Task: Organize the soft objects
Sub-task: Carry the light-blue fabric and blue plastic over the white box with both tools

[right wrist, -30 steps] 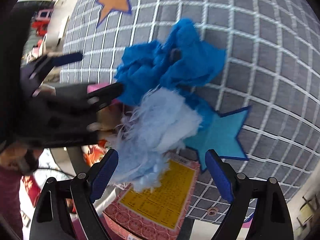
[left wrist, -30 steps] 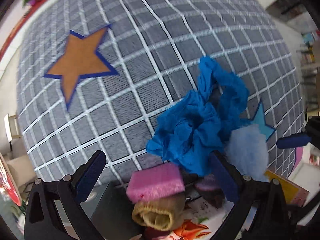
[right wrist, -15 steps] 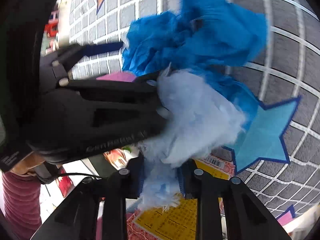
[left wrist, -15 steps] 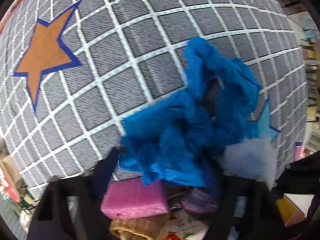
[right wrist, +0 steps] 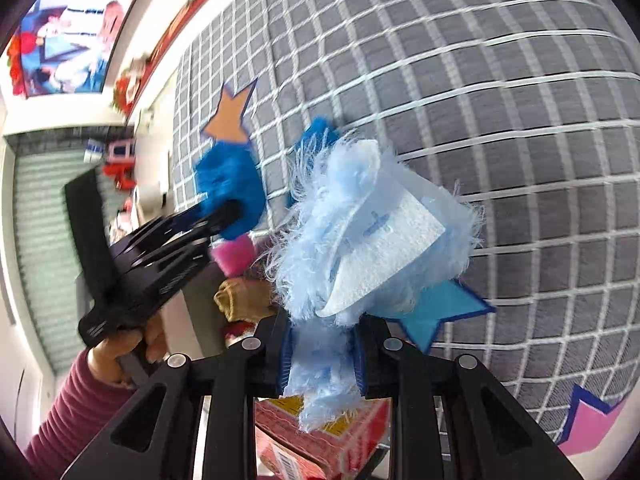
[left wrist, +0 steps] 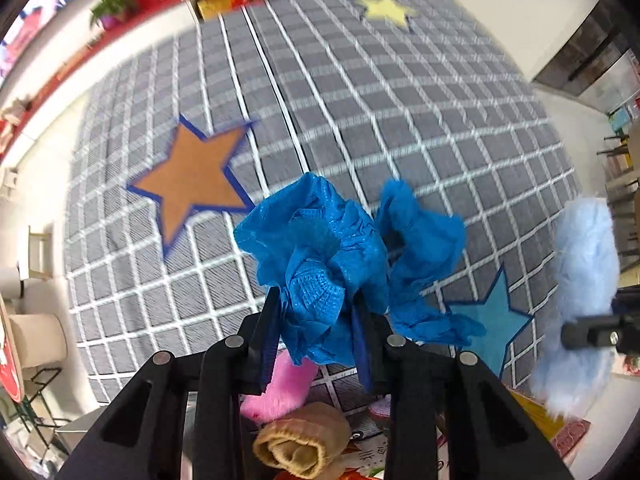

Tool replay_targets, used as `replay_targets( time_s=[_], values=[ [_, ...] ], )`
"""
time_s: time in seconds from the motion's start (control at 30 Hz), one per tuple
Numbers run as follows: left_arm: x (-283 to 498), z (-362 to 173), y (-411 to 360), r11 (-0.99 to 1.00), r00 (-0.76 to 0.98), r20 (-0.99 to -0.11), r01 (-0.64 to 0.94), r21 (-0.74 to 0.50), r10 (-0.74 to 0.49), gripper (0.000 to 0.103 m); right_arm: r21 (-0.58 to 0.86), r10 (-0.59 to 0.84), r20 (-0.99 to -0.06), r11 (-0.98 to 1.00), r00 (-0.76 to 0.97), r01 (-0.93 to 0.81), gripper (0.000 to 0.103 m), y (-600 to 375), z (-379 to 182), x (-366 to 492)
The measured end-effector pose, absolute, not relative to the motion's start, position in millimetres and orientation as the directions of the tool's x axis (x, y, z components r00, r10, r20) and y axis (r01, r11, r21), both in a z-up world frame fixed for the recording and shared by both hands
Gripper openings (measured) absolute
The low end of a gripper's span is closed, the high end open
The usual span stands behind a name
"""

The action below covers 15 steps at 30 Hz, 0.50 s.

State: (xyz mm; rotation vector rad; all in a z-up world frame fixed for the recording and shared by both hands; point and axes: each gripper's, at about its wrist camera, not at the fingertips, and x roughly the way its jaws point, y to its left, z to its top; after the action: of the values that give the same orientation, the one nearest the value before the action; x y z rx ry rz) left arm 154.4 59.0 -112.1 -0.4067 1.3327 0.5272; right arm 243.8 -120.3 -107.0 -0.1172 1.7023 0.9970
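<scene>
My left gripper [left wrist: 316, 320] is shut on a crumpled bright blue cloth [left wrist: 320, 248] and holds it lifted above the grey checked mat [left wrist: 360, 80]. My right gripper [right wrist: 322, 348] is shut on a fluffy light blue cloth [right wrist: 360, 232] with a white label, also lifted. That fluffy cloth shows at the right edge of the left wrist view [left wrist: 584, 280]. The left gripper [right wrist: 224, 210] with the blue cloth [right wrist: 228, 184] shows at the left of the right wrist view.
A pink sponge [left wrist: 280, 388] and a rolled tan sock [left wrist: 300, 440] lie below the left gripper. A red and yellow box [right wrist: 320, 432] sits under the right gripper. Star patches mark the mat: orange [left wrist: 192, 184], light blue [left wrist: 488, 320], yellow [left wrist: 384, 8].
Both grippers have closed on their cloths and lifted them off the mat. The blue cloth and the fluffy cloth have come apart, the fluffy one moving right.
</scene>
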Motion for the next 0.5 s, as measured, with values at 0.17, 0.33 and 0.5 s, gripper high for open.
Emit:
replay_targets(
  time_s=[0.17,0.33,0.5],
  values=[
    [142.3,-71.0,68.2,0.798,0.290,-0.946,-0.599,-0.059,0.147,0.035,0.477,0.394,-0.878,0.678,-0.271,-0.559,0.026,-140.4,-87.7,248.4],
    [129.2,-43.1,64.5,0.792,0.345,-0.924,-0.605,-0.087,0.162,0.035,0.411,0.388,-0.905,0.698,-0.173,-0.586,0.026,-159.5,-71.8,244.1],
    [112.4,-25.9,24.6,0.826,0.342,-0.921,-0.562,-0.041,0.186,0.035,0.344,0.367,-0.926,0.722,-0.089,-0.600,0.026,-178.5,-57.9,228.3]
  ],
)
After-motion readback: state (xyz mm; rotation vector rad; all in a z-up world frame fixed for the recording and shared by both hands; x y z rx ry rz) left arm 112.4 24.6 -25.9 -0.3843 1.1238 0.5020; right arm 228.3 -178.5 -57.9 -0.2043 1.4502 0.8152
